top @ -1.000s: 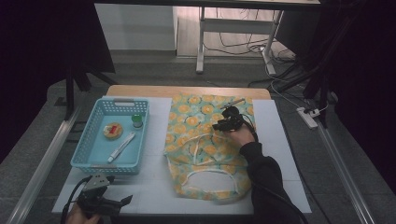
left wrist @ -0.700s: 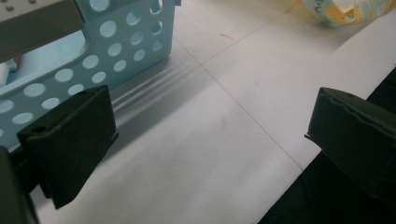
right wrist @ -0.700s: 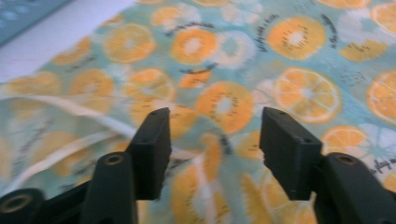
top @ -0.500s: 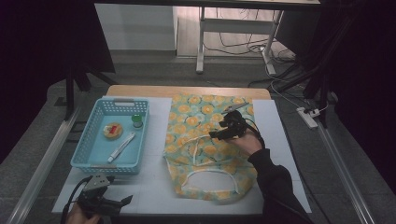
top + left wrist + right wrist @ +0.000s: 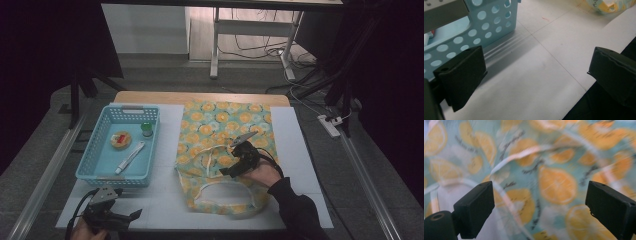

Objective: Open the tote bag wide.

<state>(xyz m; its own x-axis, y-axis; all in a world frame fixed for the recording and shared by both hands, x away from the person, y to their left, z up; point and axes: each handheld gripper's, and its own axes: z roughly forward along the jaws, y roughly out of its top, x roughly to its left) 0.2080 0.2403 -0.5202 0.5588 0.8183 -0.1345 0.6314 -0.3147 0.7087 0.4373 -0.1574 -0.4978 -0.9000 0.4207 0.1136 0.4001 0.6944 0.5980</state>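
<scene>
Apron (image 5: 225,150) lies flat mid-frame on the desk (image 5: 295,150), spread out. My right tongs (image 5: 231,167) hover over its white strap (image 5: 212,152), jaws just opened, nothing between. Left tongs (image 5: 132,216) parked lower left by the basket (image 5: 102,172), released.

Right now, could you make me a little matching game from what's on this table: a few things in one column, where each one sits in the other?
Things:
1. orange-print apron
2. white utensil
3. right gripper
4. left gripper

Places:
a. inside the blue basket
b. over the middle of the apron, jaws apart
c. spread flat on the white mat
d. at the near edge of the table, in front of the basket

Pairs: 1-c, 2-a, 3-b, 4-d
</scene>
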